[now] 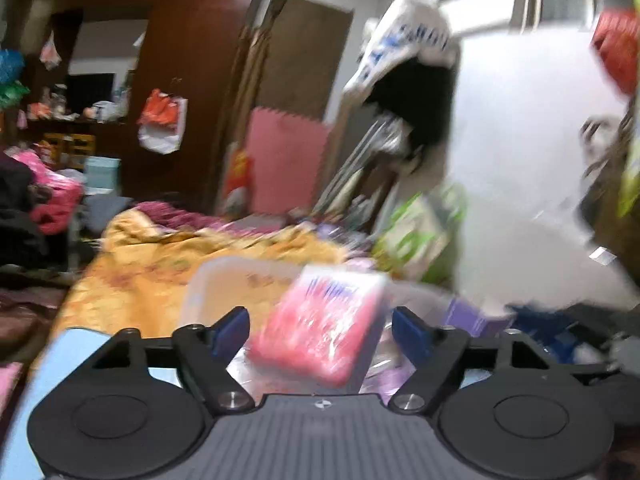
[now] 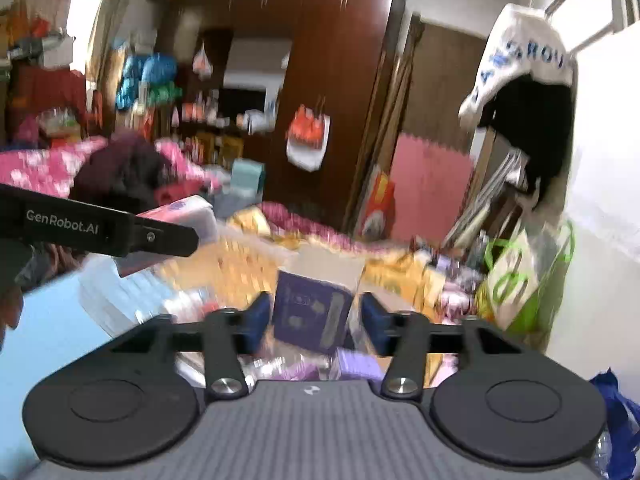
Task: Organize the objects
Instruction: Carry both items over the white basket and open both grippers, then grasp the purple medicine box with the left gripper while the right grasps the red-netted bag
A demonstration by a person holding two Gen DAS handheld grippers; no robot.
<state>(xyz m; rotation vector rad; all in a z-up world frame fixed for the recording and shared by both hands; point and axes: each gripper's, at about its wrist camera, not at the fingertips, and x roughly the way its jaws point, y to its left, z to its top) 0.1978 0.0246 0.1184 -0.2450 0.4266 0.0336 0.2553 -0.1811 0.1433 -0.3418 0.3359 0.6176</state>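
Both views blurred | pink packet (image 1: pixel 320 324) contact unclear | purple box (image 2: pixel 312 312) contact unclear

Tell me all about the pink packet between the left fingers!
The pink packet looks soft and wrapped in shiny plastic, pink-red with a white end bearing blurry blue print. It sits tilted between the left gripper's spread blue fingers, above a clear plastic bin. Blur hides whether the fingers touch it.

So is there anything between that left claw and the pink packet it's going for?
Nothing visible. The pink packet sits in the open gap of the left gripper, whose jaws stand apart on either side of it. The picture is too blurred to say whether the fingers touch it. A clear plastic tub lies behind.
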